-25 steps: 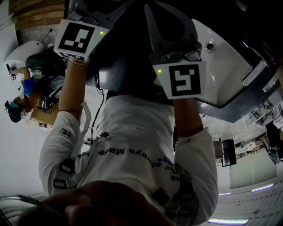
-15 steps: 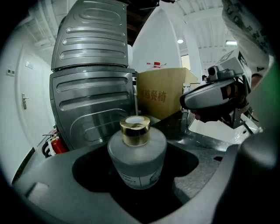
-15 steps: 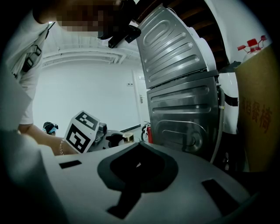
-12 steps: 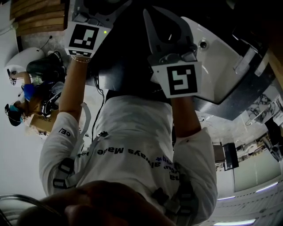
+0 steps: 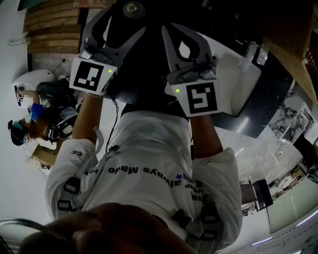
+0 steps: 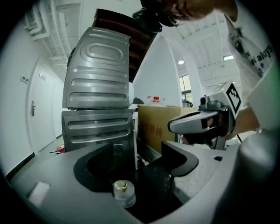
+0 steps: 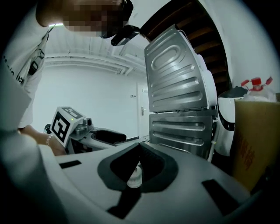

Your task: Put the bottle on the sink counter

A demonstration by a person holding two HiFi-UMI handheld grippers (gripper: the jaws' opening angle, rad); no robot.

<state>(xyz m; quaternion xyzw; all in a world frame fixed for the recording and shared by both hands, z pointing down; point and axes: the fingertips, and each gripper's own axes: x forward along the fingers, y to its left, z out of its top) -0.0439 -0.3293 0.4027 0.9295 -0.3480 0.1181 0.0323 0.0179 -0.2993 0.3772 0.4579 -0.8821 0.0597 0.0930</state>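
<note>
Bottle, dark, sits pinched between the left gripper fingers at 6 o'clock in its view. My read is that pickup is done and set-down on the sink counter (3 o'clock, head view) is pending. Right gripper fingers are pressed together, empty. Shirt reads "always"; the red characters on the cardboard box are too small to read.

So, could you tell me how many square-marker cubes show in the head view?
2. One cube sits on the left gripper at left, the other on the right gripper near centre.
</note>
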